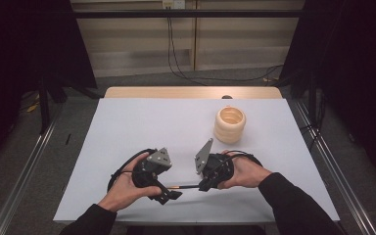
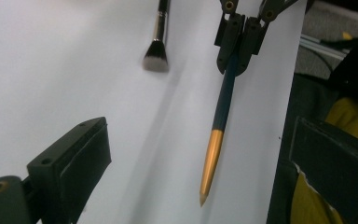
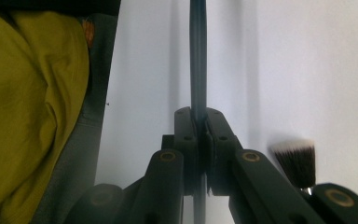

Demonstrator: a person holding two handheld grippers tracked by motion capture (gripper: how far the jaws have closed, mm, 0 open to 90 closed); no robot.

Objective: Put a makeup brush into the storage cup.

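Note:
A slim brush handle, dark blue (image 2: pixel 223 102) with a gold pointed end (image 2: pixel 211 161), hangs level over the table's front edge (image 1: pixel 188 186). My right gripper (image 1: pixel 203 186) (image 3: pixel 198 121) is shut on its dark part, as the left gripper view also shows (image 2: pixel 240 42). My left gripper (image 1: pixel 169 193) (image 2: pixel 200 140) stands open, jaws wide apart. The gold end points in between them and touches neither pad. A dark, blurred bristle head (image 2: pixel 156 58) (image 3: pixel 296 161) shows just beside the right gripper; I cannot tell whether it lies on the table.
A cream ribbed cup (image 1: pixel 229 124) stands open-topped at the back right of the pale table sheet (image 1: pixel 152 122). A small dark thing (image 1: pixel 227 97) sits on the wooden back edge. Yellow cloth (image 3: pixel 28 116) hangs just past the front edge.

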